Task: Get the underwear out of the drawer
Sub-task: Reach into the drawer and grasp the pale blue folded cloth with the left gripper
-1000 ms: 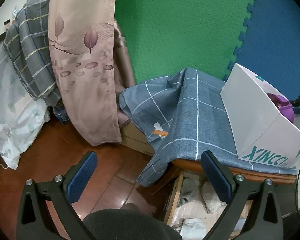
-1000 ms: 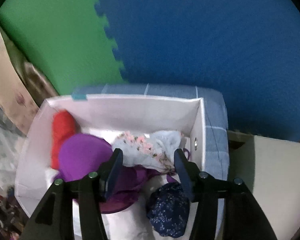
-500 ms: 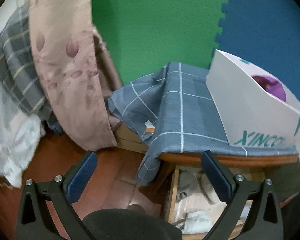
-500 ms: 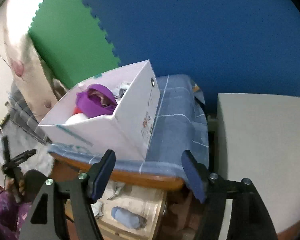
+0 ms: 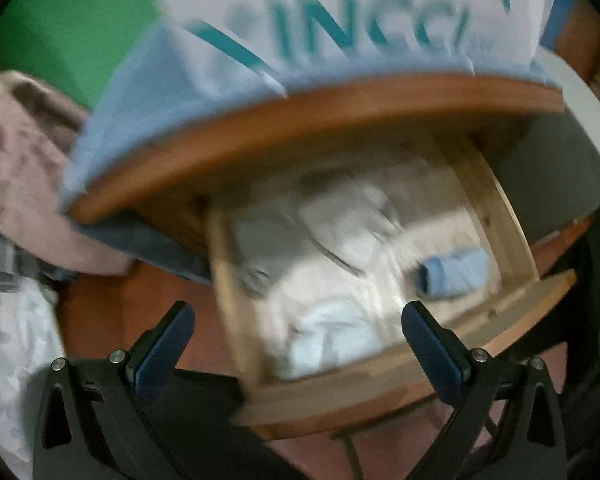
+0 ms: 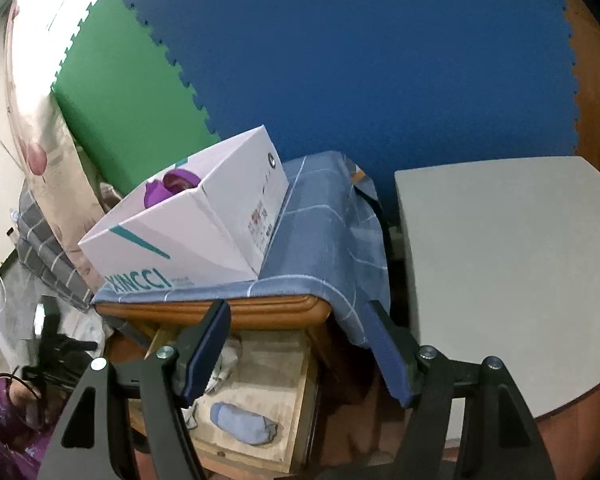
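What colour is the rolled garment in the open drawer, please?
Light blue roll, clearest in the right wrist view.

a lived-in bedroom at home. a wooden nightstand [image 6: 220, 312] draped with a blue checked cloth [image 6: 320, 236] has its drawer [image 6: 296, 400] pulled open on rolled and folded clothes, with a patterned curtain [image 6: 36, 128] and plaid bedding [image 6: 48, 256] at far left. green and blue foam mats [image 6: 340, 60] line the wall behind

The left wrist picture is smeared with blur, and the drawer [image 5: 364, 280] looks fuzzy. The right wrist picture is sharp, dim, and bent round at its dark edges
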`<state>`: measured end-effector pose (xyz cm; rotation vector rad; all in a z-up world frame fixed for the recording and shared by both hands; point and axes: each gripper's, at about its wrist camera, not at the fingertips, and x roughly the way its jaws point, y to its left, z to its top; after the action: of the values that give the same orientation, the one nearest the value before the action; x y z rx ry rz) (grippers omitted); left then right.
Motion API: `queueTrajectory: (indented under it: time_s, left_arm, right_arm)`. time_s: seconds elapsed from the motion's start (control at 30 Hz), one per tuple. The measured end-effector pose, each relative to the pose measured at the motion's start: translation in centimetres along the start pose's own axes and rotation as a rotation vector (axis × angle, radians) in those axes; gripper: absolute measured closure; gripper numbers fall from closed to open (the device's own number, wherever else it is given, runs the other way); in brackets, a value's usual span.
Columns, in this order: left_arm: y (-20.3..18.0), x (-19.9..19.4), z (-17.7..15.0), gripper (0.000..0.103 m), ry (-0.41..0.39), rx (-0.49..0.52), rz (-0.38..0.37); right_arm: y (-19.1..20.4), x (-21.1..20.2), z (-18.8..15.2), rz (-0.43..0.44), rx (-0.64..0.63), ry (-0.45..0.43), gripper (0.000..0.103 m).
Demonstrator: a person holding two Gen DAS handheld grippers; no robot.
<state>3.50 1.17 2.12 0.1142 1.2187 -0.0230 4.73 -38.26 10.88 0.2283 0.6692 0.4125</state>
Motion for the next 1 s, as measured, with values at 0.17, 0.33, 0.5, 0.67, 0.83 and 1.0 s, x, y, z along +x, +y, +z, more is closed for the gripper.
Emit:
queueTrajectory:
  time_s: [0.17, 0.33, 0.5, 0.67, 0.83, 1.0]
  left_arm:
    - [-3.3, 4.3, 0.8, 0.001, 0.122, 0.067, 0.032]
    - [-3.9, 9.3, 1.2, 0.001, 0.294, 0.08, 0.048]
    - [-4.2, 12.3, 1.0, 0.001, 0.388, 0.083, 0.051]
    - [-4.0, 14.7, 0.5, 0.001, 0.469, 0.085, 0.067]
    - [-3.2, 16.7, 0.2, 0.002, 0.555, 0.056, 0.041]
    - [-2.5, 18.5, 0.2, 0.002, 0.661, 0.053, -0.019]
  right_arm:
    - [-1.4, -1.3, -0.2, 0.04, 0.044, -0.032, 0.032]
    - [-2.4, -1.8, -0.2, 0.087, 0.105, -0.053, 0.032]
    - [-1.9, -1.7, -0.2, 0.091, 0.08, -0.044, 0.032]
    - [-1.8, -1.6, -0.2, 0.101, 0.072, -0.038, 0.032]
    - [-2.1, -1.5, -0.2, 0.112, 0.084, -0.033, 0.032]
    - [-2.0, -1.3, -0.2, 0.114, 0.08, -0.025, 0.032]
